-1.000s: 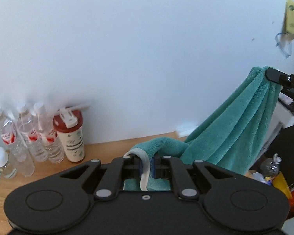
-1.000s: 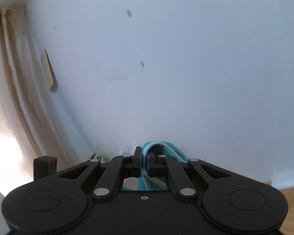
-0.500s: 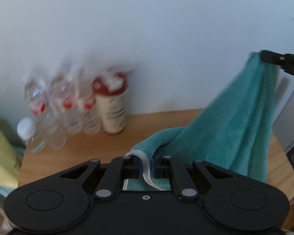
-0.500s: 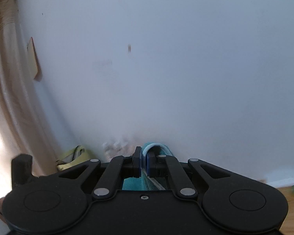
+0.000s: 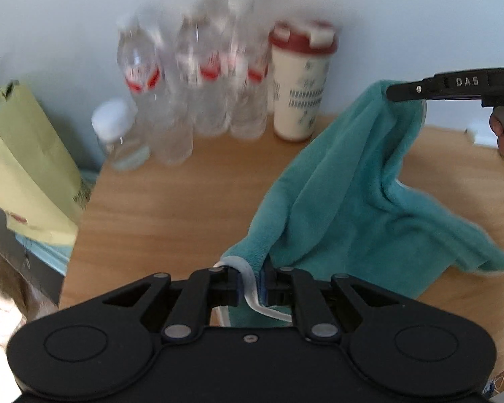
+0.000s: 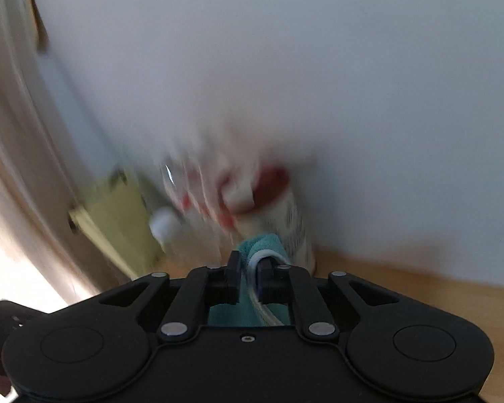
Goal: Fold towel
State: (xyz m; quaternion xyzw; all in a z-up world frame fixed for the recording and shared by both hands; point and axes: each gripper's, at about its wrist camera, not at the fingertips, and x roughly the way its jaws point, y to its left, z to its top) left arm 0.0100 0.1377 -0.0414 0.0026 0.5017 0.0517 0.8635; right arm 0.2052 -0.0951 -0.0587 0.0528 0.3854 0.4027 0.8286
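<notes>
Both tools, left tool (image 5: pixel 252 285) and right tool (image 6: pixel 248 278), are opening around my towel (image 5: pixel 352 208) corners; releasing unevenly above the tabletop (image 5: pixel 171 208) could skew my fold.

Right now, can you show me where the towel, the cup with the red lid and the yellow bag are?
towel (image 5: pixel 363 208), left wrist view, on the middle of the draped cloth.
cup with the red lid (image 5: pixel 300 100), left wrist view, on its white side.
yellow bag (image 5: pixel 20 168), left wrist view, on its flat front.
</notes>
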